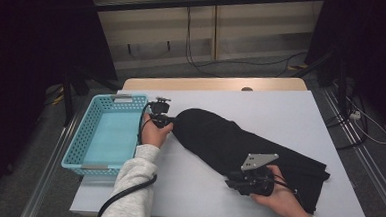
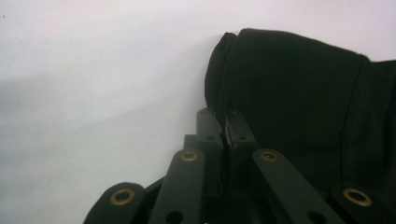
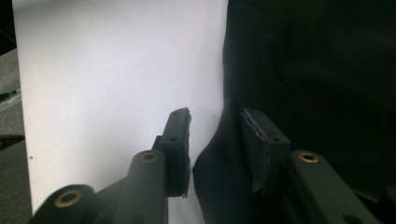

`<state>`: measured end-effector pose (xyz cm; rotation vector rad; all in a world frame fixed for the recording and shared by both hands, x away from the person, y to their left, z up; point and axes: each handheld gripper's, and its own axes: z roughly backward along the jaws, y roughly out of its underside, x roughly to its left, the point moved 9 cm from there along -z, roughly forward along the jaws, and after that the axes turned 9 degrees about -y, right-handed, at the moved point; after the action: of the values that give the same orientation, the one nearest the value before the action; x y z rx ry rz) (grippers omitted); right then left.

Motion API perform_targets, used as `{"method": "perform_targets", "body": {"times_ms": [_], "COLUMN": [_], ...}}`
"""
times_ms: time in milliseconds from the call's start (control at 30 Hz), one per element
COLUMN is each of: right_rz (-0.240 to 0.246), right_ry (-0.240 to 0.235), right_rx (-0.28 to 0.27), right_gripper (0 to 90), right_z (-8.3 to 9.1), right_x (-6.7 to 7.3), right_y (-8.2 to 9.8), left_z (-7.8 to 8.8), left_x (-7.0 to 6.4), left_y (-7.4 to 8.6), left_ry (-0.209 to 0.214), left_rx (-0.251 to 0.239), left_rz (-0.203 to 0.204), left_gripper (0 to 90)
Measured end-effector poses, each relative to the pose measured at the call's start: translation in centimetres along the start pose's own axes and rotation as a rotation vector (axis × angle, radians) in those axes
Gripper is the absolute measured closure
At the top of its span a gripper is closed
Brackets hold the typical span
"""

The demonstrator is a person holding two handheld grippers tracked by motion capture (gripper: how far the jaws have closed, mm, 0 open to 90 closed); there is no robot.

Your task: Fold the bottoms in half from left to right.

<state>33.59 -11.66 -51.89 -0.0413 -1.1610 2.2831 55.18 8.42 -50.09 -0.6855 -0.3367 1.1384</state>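
A black garment [image 1: 219,137] lies slantwise across the white table [image 1: 281,108], its rounded end toward the basket. My left gripper [image 1: 161,118] sits at that upper-left end. In the left gripper view its jaws [image 2: 223,122] stand closed together, pinching the cloth's edge [image 2: 299,93]. My right gripper [image 1: 233,183] rests at the garment's near edge, a hand behind it. In the right gripper view my right gripper [image 3: 217,123] has its pads apart, and a fold of the black cloth [image 3: 317,70] lies between them, with a gap left at the left pad [image 3: 180,135].
A light blue plastic basket [image 1: 79,142] stands at the table's left edge, beside the left hand. Bare white table surface [image 3: 116,70] stretches beyond the garment. Dark stands and cables lie on the floor around the table.
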Motion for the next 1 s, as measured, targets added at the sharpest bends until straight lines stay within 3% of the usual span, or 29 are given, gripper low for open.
{"method": "perform_targets", "body": {"times_ms": [67,167,333,367,433,600,700,833,900,1000], "right_rz": [-0.009,-0.032,-0.118,-0.134,-0.173,-0.229,-0.237,-0.254,-0.255,-0.263], "right_ry": [0.012,0.052,0.148,0.190,0.257,0.352,0.384,0.378,0.372,0.355], "right_rx": [-0.014,-0.038,-0.112,-0.117,-0.113,-0.074,-0.047,-0.037,-0.028,-0.021], "right_gripper": [56.6,55.2,53.5,53.5,53.5,56.6,59.6,66.3,78.2,89.4], "right_z": [0.6,2.1,5.4,6.3,7.4,8.2,8.2,7.9,7.8,7.8], "right_x": [-0.4,-1.8,-5.7,-6.9,-8.8,-12.3,-13.4,-14.1,-14.2,-14.2], "right_y": [-0.3,-0.7,-0.7,-0.5,0.3,2.4,3.0,3.0,2.9,2.8], "left_z": [0.1,0.3,0.4,0.4,0.4,0.5,0.5,0.5,0.5,0.4], "left_x": [0.1,0.2,0.5,0.5,0.7,0.9,1.0,1.1,1.2,1.2], "left_y": [0.1,0.1,0.2,0.2,0.3,0.2,0.3,0.5,0.6,0.7], "left_ry": [-0.004,-0.005,-0.009,-0.008,-0.014,-0.010,-0.010,-0.004,-0.003,0.000], "left_rx": [-0.001,-0.004,-0.005,-0.002,-0.003,-0.004,-0.003,0.001,0.002,0.003], "left_rz": [-0.006,0.000,-0.002,-0.005,0.001,0.008,0.004,0.003,0.003,0.005], "left_gripper": [86.5,86.4,86.4,86.4,86.4,86.4,86.3,86.2,86.2,86.2]}}
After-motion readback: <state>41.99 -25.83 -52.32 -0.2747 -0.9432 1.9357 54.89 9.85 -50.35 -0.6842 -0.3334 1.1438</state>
